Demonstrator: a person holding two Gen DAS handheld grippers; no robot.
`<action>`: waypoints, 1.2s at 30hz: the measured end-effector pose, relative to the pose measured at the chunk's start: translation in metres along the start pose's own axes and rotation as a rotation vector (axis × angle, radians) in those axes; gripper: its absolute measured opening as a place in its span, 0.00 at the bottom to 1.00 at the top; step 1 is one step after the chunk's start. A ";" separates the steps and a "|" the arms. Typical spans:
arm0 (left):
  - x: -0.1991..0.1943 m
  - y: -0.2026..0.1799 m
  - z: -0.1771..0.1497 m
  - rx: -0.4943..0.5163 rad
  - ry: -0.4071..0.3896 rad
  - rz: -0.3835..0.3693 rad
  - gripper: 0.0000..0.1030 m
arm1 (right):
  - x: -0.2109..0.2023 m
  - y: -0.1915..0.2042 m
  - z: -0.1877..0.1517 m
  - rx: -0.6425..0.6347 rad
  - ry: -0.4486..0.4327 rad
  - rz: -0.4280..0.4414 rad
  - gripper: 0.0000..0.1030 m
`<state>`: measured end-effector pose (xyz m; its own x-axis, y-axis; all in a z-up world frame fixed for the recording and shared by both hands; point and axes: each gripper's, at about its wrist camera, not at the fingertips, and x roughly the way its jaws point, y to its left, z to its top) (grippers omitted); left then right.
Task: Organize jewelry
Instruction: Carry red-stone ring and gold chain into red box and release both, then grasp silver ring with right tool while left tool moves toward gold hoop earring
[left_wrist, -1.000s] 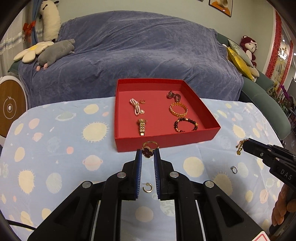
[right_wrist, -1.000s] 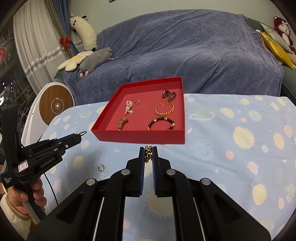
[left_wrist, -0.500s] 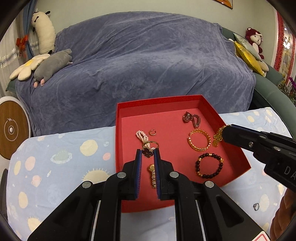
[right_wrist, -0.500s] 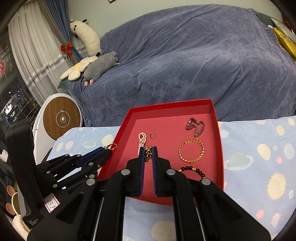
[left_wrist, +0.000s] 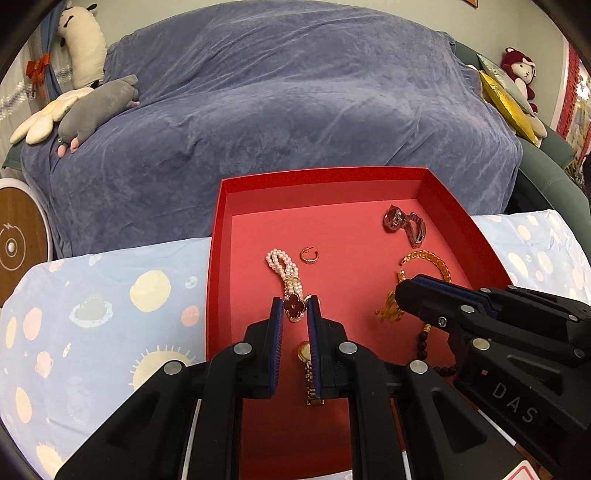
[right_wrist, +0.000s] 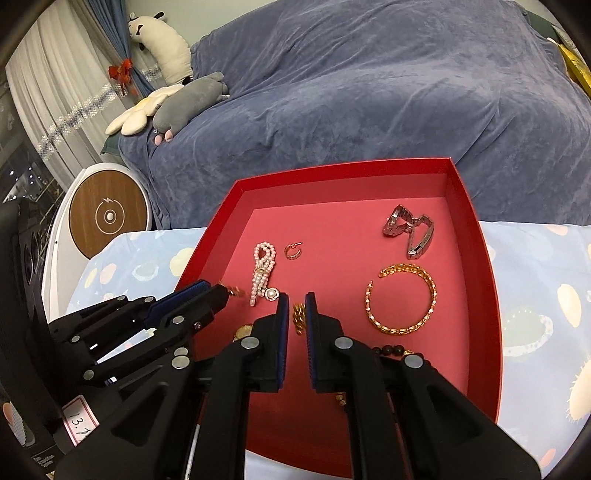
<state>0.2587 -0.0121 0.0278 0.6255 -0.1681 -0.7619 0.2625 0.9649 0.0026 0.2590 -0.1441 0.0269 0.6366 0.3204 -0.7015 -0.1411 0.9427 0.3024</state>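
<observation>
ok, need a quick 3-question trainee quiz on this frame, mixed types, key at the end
1. True or false: the left gripper jaws hold a dark red clover ring.
2. Which piece lies nearest the red tray's far right corner? A) pearl bracelet B) silver watch C) gold chain bracelet
3. Fill in: the right gripper carries a small ____ chain piece above the tray.

Key: 1 true; 2 B; 3 gold.
</observation>
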 end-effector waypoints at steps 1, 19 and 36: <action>0.000 0.000 0.000 -0.004 -0.011 0.005 0.13 | 0.000 0.001 0.001 -0.003 -0.004 -0.001 0.10; -0.126 0.022 -0.087 -0.067 -0.051 0.039 0.42 | -0.165 -0.017 -0.109 -0.088 -0.080 -0.118 0.30; -0.128 -0.013 -0.167 -0.013 -0.015 0.039 0.53 | -0.155 -0.054 -0.181 0.010 0.001 -0.272 0.37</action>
<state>0.0527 0.0302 0.0168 0.6463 -0.1330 -0.7514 0.2278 0.9734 0.0236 0.0305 -0.2280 0.0022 0.6490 0.0557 -0.7587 0.0424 0.9931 0.1092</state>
